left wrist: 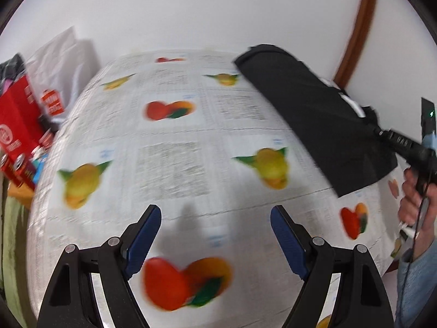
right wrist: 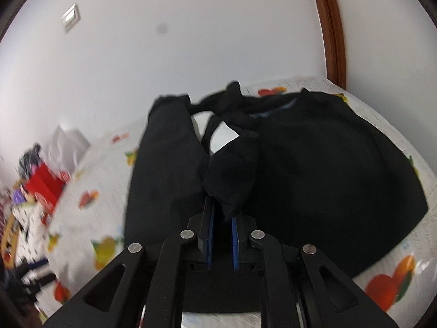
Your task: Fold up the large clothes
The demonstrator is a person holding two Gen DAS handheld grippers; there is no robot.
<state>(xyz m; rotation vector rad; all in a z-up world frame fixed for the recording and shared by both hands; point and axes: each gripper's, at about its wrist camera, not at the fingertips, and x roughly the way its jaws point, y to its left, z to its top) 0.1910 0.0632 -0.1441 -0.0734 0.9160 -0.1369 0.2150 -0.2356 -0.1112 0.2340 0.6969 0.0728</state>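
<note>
A black garment (right wrist: pixel 314 169) lies on a table covered with a white fruit-print cloth (left wrist: pixel 174 142). In the left wrist view the black garment (left wrist: pixel 314 114) is at the far right, with one part lifted. My right gripper (right wrist: pixel 222 205) is shut on a bunched fold of the black garment and holds it above the rest. It shows from outside in the left wrist view (left wrist: pixel 377 125), held by a hand. My left gripper (left wrist: pixel 215 216) is open and empty, over the bare printed cloth, well left of the garment.
Red boxes and cans (left wrist: pixel 16 136) and a white plastic bag (left wrist: pixel 62 63) crowd the table's left end. A white wall stands behind, with a brown door frame (left wrist: pixel 360 27) at the right. The person's hand and denim sleeve (left wrist: pixel 415 218) are at the right edge.
</note>
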